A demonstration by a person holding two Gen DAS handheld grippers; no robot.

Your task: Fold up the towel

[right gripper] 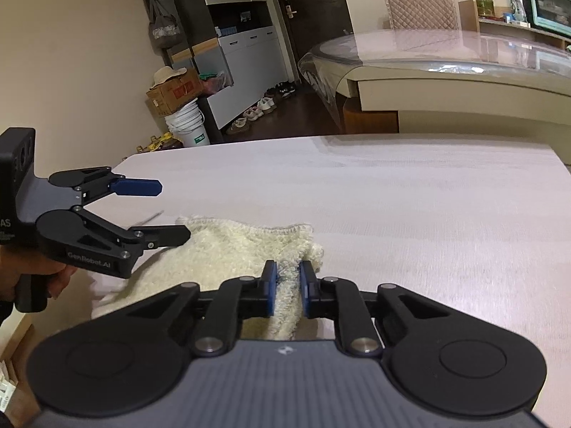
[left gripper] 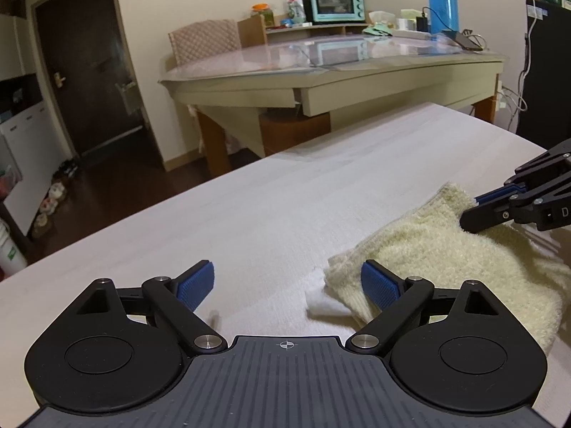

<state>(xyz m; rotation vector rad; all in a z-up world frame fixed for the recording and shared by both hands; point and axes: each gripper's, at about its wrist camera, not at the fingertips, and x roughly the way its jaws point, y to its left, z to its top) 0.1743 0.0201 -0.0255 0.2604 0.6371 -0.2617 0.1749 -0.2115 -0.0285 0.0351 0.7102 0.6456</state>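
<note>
A cream terry towel (left gripper: 439, 246) lies bunched on the white table (left gripper: 249, 207), at the right in the left wrist view. My left gripper (left gripper: 287, 285) is open, its right finger resting at the towel's near corner, nothing between the pads. My right gripper (right gripper: 288, 287) is shut on a fold of the towel (right gripper: 228, 249), pinching the pile between its blue pads. From the right wrist camera the left gripper (right gripper: 171, 210) appears at the left, open beside the towel's far edge, with a hand (right gripper: 46, 278) on its grip. The right gripper (left gripper: 471, 210) enters the left wrist view from the right.
A white tissue-like scrap (left gripper: 321, 303) lies by the towel's near corner. Beyond the table stands a glass-topped desk (left gripper: 321, 67) with a teal oven (left gripper: 335, 1) and a blue flask (left gripper: 442, 0). Shoes, a bucket (right gripper: 189, 125) and cabinets line the far wall.
</note>
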